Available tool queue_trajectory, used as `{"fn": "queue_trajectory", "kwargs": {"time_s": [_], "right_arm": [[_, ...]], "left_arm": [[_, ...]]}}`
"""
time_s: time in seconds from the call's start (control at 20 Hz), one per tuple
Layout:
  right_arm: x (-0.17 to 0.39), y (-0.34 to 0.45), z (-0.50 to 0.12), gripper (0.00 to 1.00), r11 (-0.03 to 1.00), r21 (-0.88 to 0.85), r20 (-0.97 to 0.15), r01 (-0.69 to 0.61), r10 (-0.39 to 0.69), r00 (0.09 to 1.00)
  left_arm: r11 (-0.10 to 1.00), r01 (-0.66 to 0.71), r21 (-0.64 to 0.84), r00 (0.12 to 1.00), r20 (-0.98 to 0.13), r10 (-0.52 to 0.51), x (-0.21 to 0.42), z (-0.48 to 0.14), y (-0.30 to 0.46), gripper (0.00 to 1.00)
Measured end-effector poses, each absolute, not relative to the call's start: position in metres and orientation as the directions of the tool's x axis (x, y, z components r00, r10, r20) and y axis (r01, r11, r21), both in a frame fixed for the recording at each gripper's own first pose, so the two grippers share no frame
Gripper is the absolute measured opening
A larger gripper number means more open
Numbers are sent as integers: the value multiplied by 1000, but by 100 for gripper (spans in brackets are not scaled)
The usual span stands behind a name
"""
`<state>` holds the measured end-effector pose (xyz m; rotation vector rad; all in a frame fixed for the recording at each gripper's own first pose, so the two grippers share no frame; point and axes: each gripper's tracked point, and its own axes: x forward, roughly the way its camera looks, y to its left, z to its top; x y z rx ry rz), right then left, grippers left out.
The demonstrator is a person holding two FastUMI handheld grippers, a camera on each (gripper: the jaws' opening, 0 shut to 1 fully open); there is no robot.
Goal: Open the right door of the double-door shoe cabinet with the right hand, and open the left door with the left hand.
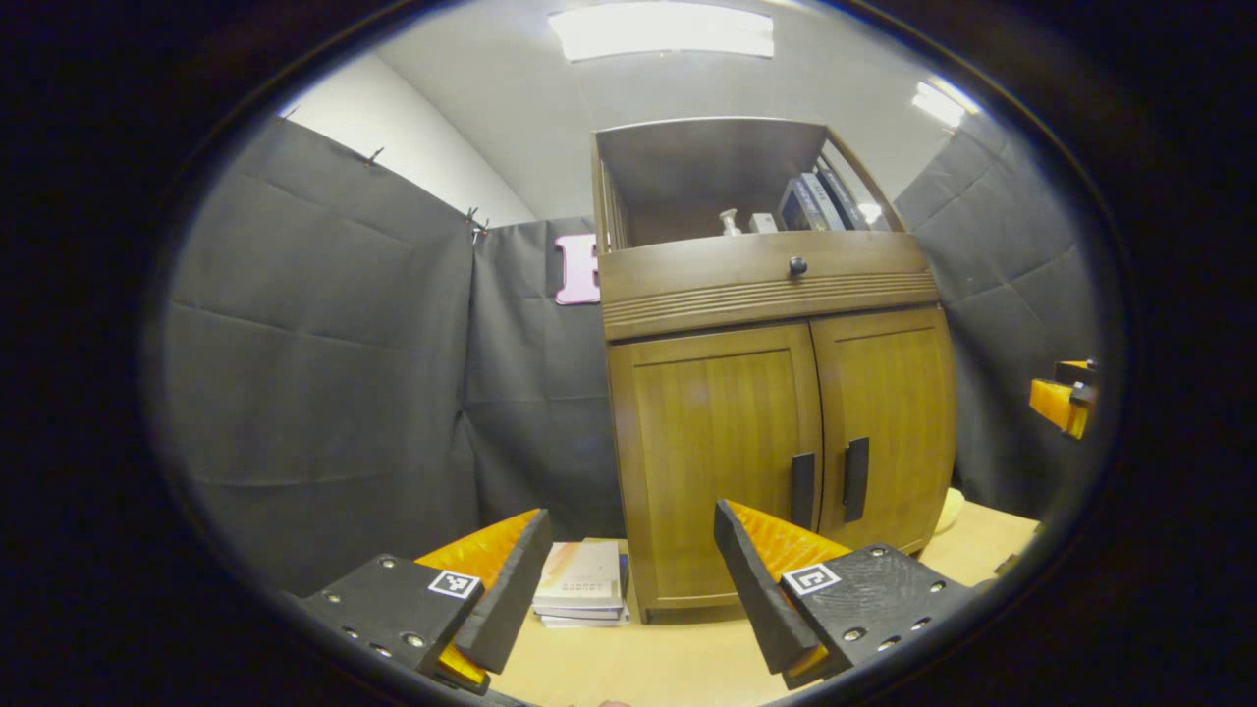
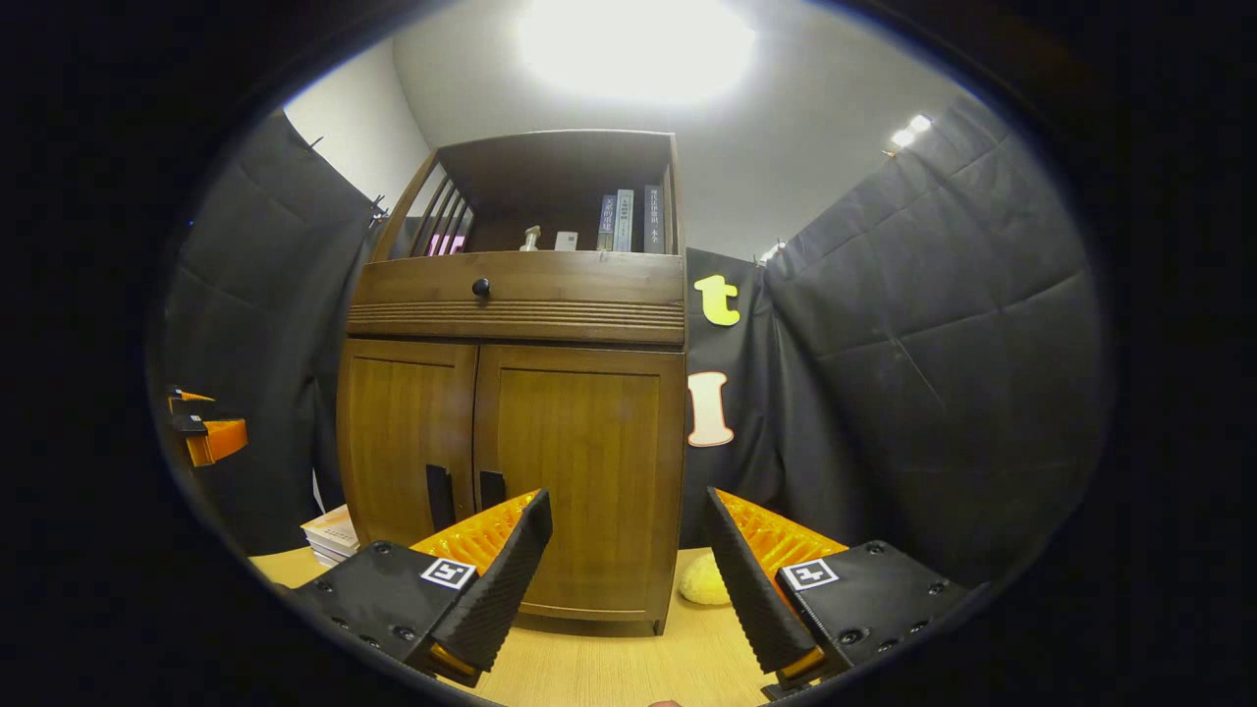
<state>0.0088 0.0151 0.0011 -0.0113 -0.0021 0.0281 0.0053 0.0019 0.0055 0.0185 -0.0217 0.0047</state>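
Note:
A wooden shoe cabinet (image 1: 776,295) (image 2: 516,304) stands on a light wooden table, both doors closed. In the left gripper view its left door (image 1: 717,462) and right door (image 1: 889,412) meet at two dark vertical handles (image 1: 803,489) (image 1: 855,478). In the right gripper view the right door (image 2: 579,481) sits beside the left door (image 2: 403,432), with the handles (image 2: 439,496) (image 2: 490,488) low at the seam. My left gripper (image 1: 633,550) is open, short of the cabinet. My right gripper (image 2: 628,535) is open too, in front of the right door. The other gripper (image 1: 1063,401) (image 2: 206,432) shows at each view's edge.
A stack of books (image 1: 581,584) (image 2: 332,533) lies on the table (image 1: 638,668) left of the cabinet. A pale yellow soft object (image 2: 702,581) (image 1: 949,511) lies at its right foot. The open top shelf holds books (image 2: 625,220) and small items. Black cloth walls surround the booth.

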Motion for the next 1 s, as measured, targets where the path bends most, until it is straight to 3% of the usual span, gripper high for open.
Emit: {"fn": "queue_trajectory", "kwargs": {"time_s": [0.6, 1.0], "right_arm": [[60, 77, -11, 98, 988, 12, 2, -155, 155, 988], [111, 121, -31, 97, 978, 36, -31, -206, 207, 978]], "left_arm": [[998, -64, 13, 997, 45, 63, -7, 20, 7, 98], [989, -146, 24, 988, 54, 144, -49, 26, 39, 98]]}}
